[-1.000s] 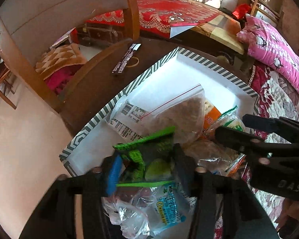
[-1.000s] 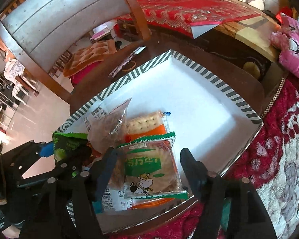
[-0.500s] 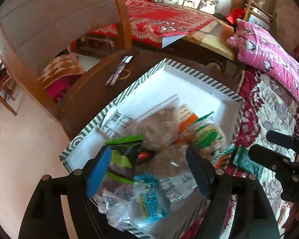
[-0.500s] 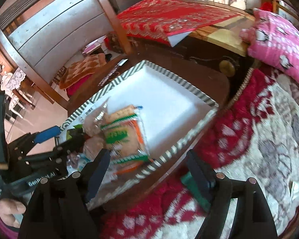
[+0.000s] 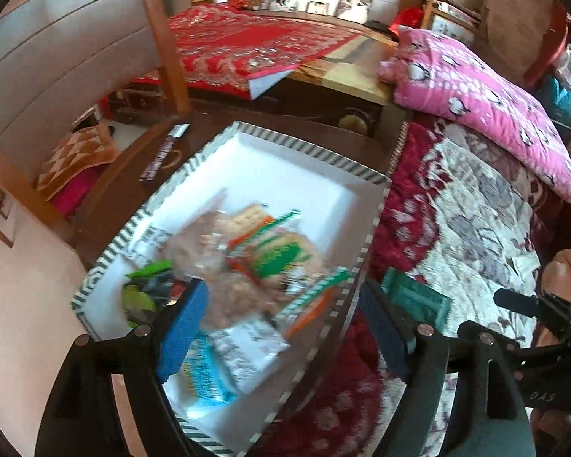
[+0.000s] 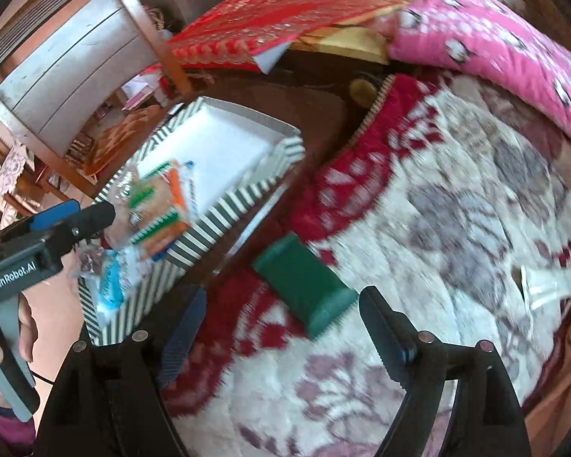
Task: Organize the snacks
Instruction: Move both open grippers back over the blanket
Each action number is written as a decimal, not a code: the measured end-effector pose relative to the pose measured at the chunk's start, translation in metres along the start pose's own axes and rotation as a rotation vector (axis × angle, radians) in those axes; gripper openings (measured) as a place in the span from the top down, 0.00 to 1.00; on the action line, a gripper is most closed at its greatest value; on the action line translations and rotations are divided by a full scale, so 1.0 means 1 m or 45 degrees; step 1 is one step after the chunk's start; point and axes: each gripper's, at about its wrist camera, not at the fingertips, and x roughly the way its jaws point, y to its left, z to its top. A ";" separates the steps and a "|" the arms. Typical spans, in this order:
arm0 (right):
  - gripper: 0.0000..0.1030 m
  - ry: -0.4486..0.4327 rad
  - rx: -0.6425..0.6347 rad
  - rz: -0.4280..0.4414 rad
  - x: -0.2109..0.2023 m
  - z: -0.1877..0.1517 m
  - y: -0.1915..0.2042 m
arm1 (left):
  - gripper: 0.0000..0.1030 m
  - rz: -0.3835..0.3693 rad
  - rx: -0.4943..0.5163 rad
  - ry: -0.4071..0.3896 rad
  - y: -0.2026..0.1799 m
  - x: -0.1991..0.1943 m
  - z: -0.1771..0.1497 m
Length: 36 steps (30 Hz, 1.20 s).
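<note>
A white tray with a green-striped rim (image 5: 308,152) (image 6: 224,205) sits on a dark wooden table and holds several snack packets: a green packet (image 5: 144,289), cracker packs with green and orange print (image 5: 281,255) (image 6: 156,205) and a blue-white pack (image 5: 205,377). My left gripper (image 5: 281,327) is open above the tray's near end, empty. My right gripper (image 6: 278,335) is open above the bed, just short of a dark green packet (image 6: 304,282) that lies on the blanket; it also shows in the left wrist view (image 5: 415,301).
A red and white floral blanket (image 6: 456,228) covers the bed right of the table. A pink pillow (image 5: 483,106) lies at its far end. A wooden chair (image 5: 57,57) stands behind the table, and a dark strip (image 5: 163,152) lies on the tabletop.
My left gripper let go of the green packet, opened and pulled back above the tray. My right gripper left the cracker pack in the tray and swung right over the bed toward the dark green packet.
</note>
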 end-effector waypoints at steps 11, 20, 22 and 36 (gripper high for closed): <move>0.15 0.066 -0.197 -0.022 0.021 -0.011 -0.002 | 0.21 -0.032 0.030 0.074 -0.029 0.015 -0.007; 0.15 0.229 -0.522 -0.056 0.082 0.006 0.013 | 0.21 -0.001 -0.035 0.092 -0.006 0.023 -0.001; 0.25 0.276 -0.524 -0.028 0.093 0.009 0.010 | 0.21 0.000 -0.043 0.106 -0.004 0.028 0.000; 0.53 0.138 -0.137 -0.049 0.014 -0.047 -0.072 | 0.21 -0.160 0.167 0.123 -0.088 0.034 0.000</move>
